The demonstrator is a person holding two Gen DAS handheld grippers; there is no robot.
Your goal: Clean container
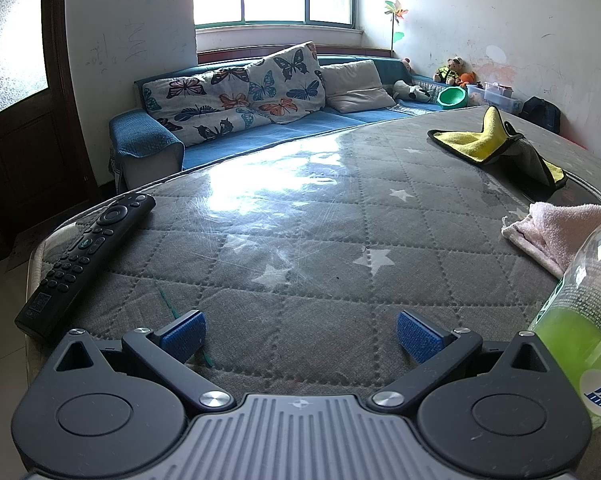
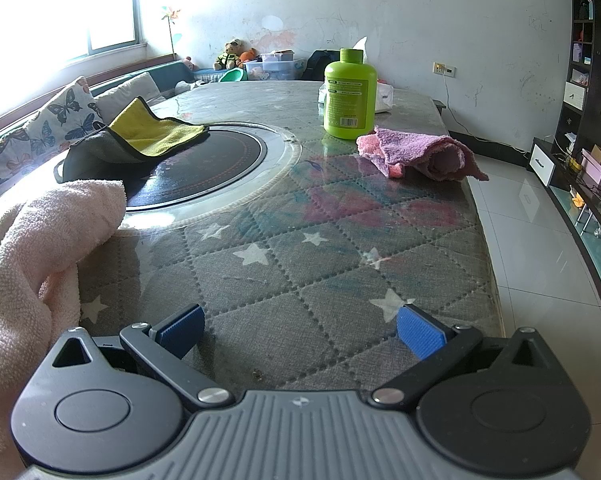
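My left gripper (image 1: 300, 336) is open and empty over the quilted table top. A clear bottle with green liquid (image 1: 576, 320) stands close at its right. My right gripper (image 2: 300, 334) is open and empty near the table's front edge. A pale pink towel (image 2: 40, 248) lies bunched at its left; it also shows in the left wrist view (image 1: 560, 232). A green bottle with a green cap (image 2: 349, 94) stands upright at the far side. A pink-purple cloth (image 2: 420, 154) lies just in front of it. A yellow and grey cloth (image 2: 140, 136) lies on the black round plate (image 2: 212, 168).
A black remote control (image 1: 88, 256) lies at the table's left edge. The yellow cloth (image 1: 492, 144) shows far right in the left wrist view. A blue sofa with cushions (image 1: 240, 112) stands behind the table. Tiled floor (image 2: 540, 248) and a shelf unit (image 2: 580, 80) are to the right.
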